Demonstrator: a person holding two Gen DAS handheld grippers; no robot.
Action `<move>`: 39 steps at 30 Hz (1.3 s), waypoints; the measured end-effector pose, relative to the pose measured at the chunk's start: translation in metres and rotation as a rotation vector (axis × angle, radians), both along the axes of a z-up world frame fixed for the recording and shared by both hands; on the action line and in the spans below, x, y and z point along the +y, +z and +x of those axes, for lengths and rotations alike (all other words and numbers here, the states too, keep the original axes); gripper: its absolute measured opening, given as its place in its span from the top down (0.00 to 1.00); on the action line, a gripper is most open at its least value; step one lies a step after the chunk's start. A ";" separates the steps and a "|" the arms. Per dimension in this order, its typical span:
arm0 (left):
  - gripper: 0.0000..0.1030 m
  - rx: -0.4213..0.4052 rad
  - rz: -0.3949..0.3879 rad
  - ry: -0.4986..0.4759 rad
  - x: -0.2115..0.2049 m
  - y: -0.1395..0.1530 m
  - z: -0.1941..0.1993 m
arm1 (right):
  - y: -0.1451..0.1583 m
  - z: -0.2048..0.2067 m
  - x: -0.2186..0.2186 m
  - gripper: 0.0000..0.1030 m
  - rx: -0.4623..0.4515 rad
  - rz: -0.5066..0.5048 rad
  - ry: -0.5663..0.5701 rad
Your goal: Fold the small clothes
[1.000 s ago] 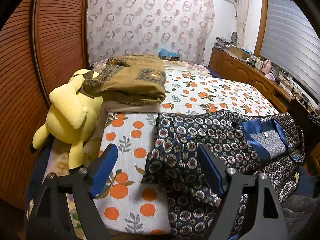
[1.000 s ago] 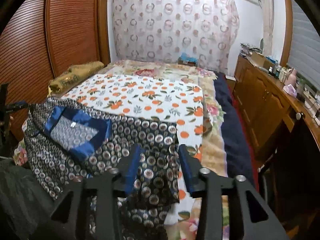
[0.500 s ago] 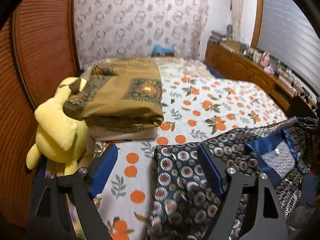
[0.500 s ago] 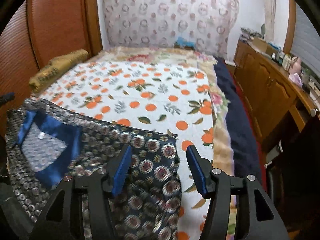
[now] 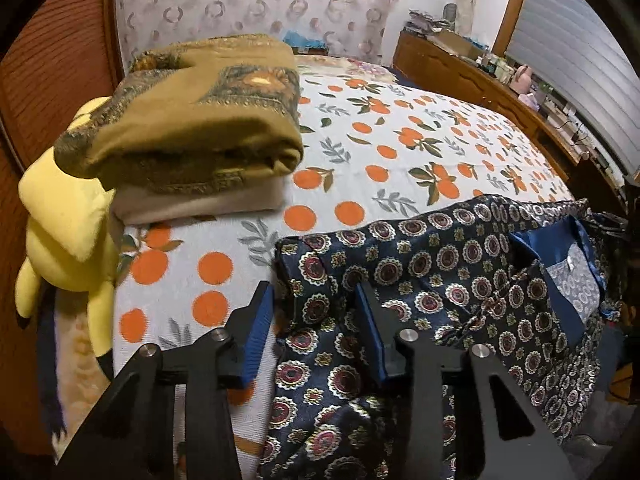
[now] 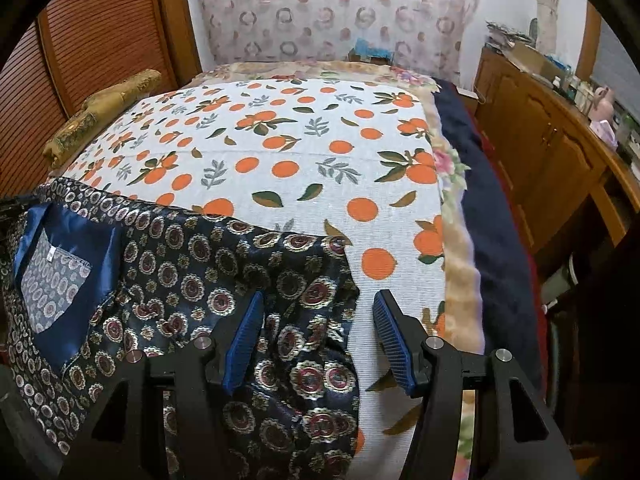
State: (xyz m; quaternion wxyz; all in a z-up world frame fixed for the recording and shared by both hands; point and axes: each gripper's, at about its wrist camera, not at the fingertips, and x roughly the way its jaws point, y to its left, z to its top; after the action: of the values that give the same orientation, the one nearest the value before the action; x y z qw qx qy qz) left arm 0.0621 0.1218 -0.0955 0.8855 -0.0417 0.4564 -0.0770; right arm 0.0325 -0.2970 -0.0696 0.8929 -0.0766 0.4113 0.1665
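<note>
Navy patterned shirt (image 5: 440,280) lies spread across the lower frame on the orange-print bedsheet (image 6: 300,152), with the left gripper (image 5: 314,320) and right gripper (image 6: 316,332) both wide, straddling its edges.

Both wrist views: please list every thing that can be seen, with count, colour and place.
patterned garment: one, dark navy with round medallions, blue lining, spread on near part of bed
bedsheet: one, white with orange fruit print, covering bed
folded blanket: one, olive-brown, stacked at left side of bed
plush toy: one, yellow, at left bed edge beside the blanket
curtain: one, pale with ring pattern, behind bed
wooden cabinet: one, brown, along right wall
left tongs: one, black with blue pads, open over garment's left corner
right tongs: one, black with blue pads, open over garment's right corner
</note>
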 end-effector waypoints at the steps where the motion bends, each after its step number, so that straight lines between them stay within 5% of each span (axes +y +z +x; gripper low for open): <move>1: 0.68 0.001 -0.013 -0.008 0.000 0.000 0.000 | 0.000 -0.002 0.002 0.44 -0.003 -0.008 0.011; 2: 0.71 0.002 -0.028 -0.016 0.000 0.001 -0.001 | 0.000 -0.003 0.006 0.48 -0.009 -0.014 0.026; 4: 0.89 0.000 -0.035 -0.027 -0.002 0.001 -0.002 | 0.001 -0.010 0.010 0.72 -0.011 -0.011 0.054; 7: 0.96 -0.017 -0.055 -0.062 -0.008 0.007 -0.008 | 0.002 -0.016 0.016 0.91 -0.012 -0.012 0.092; 12: 0.97 -0.131 -0.106 -0.066 -0.011 0.048 -0.021 | 0.025 -0.037 0.016 0.94 -0.103 0.001 0.095; 18: 0.97 -0.326 -0.087 -0.058 -0.019 0.128 -0.019 | 0.095 -0.061 0.015 0.95 -0.322 0.010 0.103; 26: 0.97 -0.461 -0.020 0.012 -0.013 0.202 0.050 | 0.189 -0.019 0.021 0.95 -0.482 -0.016 0.056; 33: 0.97 -0.362 0.076 0.040 -0.014 0.157 0.131 | 0.161 0.075 0.035 0.93 -0.377 -0.069 -0.074; 36: 0.97 -0.291 0.106 0.033 -0.019 0.123 0.145 | 0.124 0.106 0.049 0.75 -0.261 -0.107 -0.104; 39: 0.92 -0.192 0.087 0.020 -0.018 0.093 0.149 | 0.096 0.116 0.052 0.68 -0.185 -0.130 -0.123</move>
State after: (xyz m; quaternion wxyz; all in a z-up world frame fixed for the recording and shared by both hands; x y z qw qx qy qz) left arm 0.2112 0.1034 -0.0021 0.9268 -0.0002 0.3720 -0.0518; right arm 0.1487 -0.2450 0.0264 0.9288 -0.1241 0.3407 0.0767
